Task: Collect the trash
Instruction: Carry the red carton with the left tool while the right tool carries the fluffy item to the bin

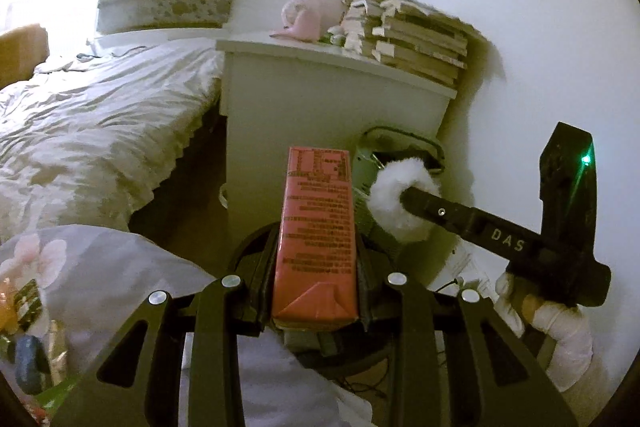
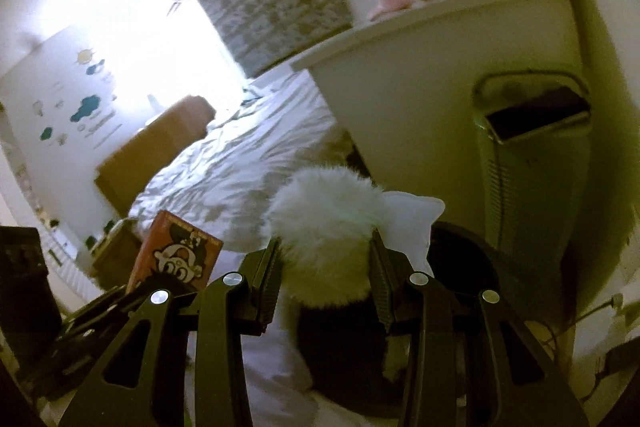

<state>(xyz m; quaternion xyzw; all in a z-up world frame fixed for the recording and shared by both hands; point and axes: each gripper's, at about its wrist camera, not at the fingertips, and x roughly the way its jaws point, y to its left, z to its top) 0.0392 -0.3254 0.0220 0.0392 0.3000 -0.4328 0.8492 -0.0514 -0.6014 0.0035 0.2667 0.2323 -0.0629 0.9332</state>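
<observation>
Glossy pink carton (image 1: 316, 239) (boxy) between left gripper's (image 1: 314, 291) ribbed fingers (image 1: 267, 283)

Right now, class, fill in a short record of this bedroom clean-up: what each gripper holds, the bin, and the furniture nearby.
left gripper: shut on pink carton, upright between its fingers
right gripper: shut on fluffy white item
bin: pale, ribbed, swing lid tilted, standing against the nightstand
nightstand: white, bearing a book stack and pink toy
bed: rumpled pale cover, left of the nightstand
</observation>
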